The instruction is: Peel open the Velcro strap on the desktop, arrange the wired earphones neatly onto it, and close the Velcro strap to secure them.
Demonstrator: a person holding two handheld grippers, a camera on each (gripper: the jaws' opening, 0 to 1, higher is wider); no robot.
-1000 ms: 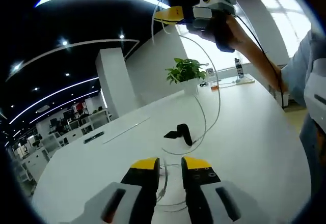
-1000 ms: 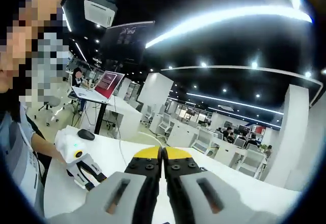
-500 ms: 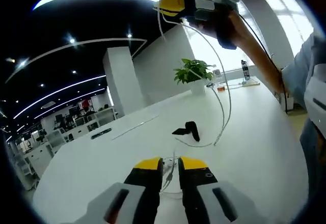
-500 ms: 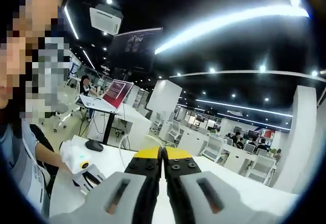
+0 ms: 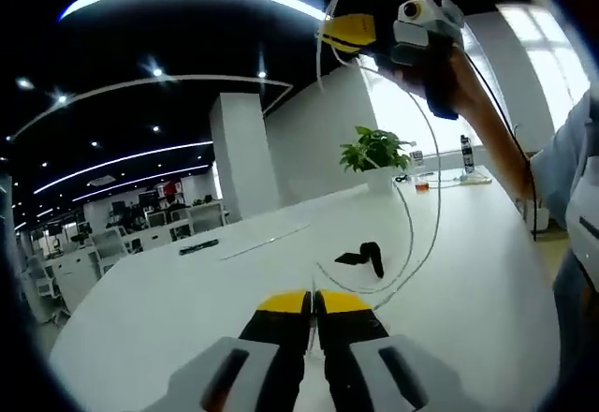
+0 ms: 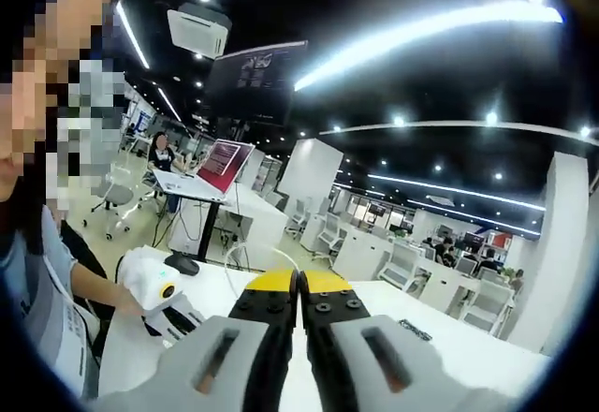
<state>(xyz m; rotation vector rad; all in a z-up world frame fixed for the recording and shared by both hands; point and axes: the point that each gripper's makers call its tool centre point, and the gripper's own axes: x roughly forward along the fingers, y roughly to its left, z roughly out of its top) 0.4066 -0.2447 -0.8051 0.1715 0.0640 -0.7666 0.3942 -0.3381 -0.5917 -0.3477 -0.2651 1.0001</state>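
Observation:
A thin white earphone cable [image 5: 436,183] hangs in a long loop from my right gripper [image 5: 329,34], raised high at the top of the left gripper view, down to the white table [image 5: 159,290]. That gripper's yellow jaws are shut on the cable's upper end. My left gripper [image 5: 312,303] sits low over the table with its jaws closed together on the cable's lower part. The black Velcro strap [image 5: 363,257] lies on the table just beyond it, inside the loop. In the right gripper view, a curl of the earphone cable [image 6: 241,252] shows behind my right gripper [image 6: 299,283].
A potted plant [image 5: 377,153] and a bottle [image 5: 465,153] stand at the table's far end. A hand holds my left gripper [image 6: 161,296] low on the left in the right gripper view. A laptop [image 6: 221,162] stands on a raised desk, and a black mouse [image 6: 178,264] lies below it.
My left gripper's jaws have closed from a clear gap to shut on the cable. The right gripper has risen a little with the cable, so the loop hangs taller.

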